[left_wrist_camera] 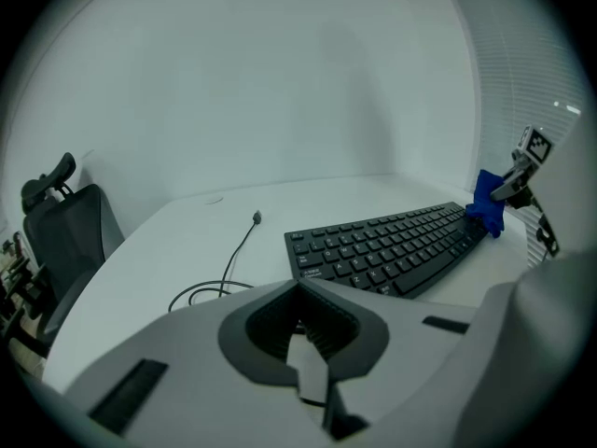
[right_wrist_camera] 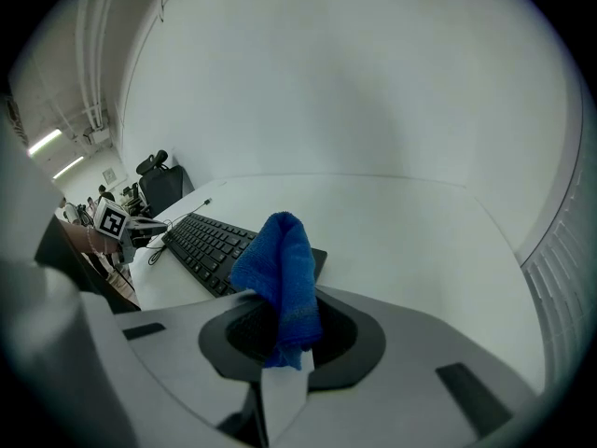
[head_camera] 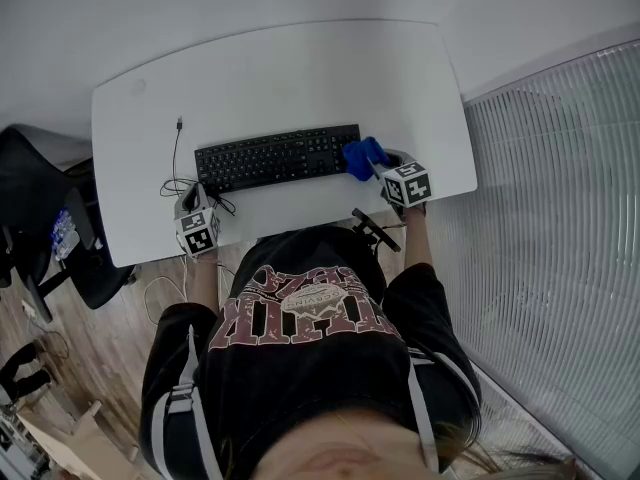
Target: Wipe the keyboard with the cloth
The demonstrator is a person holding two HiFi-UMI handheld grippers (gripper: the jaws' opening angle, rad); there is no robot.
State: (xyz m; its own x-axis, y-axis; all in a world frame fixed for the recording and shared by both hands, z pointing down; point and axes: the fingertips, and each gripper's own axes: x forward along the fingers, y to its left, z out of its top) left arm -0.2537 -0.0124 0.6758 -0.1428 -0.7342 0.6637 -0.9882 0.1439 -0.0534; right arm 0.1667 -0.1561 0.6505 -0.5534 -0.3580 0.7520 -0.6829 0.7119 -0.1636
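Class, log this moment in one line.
right hand-held gripper: shut on blue cloth | at keyboard right end | left hand-held gripper: shut, empty

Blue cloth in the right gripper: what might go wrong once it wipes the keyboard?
The cloth is pinched in a bunch by the right gripper; dragging over keys might tug it loose. The keyboard lies free on the table, and the left gripper sits beside it, not on it, so wiping may shove it sideways.

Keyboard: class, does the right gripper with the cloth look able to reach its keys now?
Probably yes: the right gripper, shut on the blue cloth, is at the right end of the keyboard, with nothing between.
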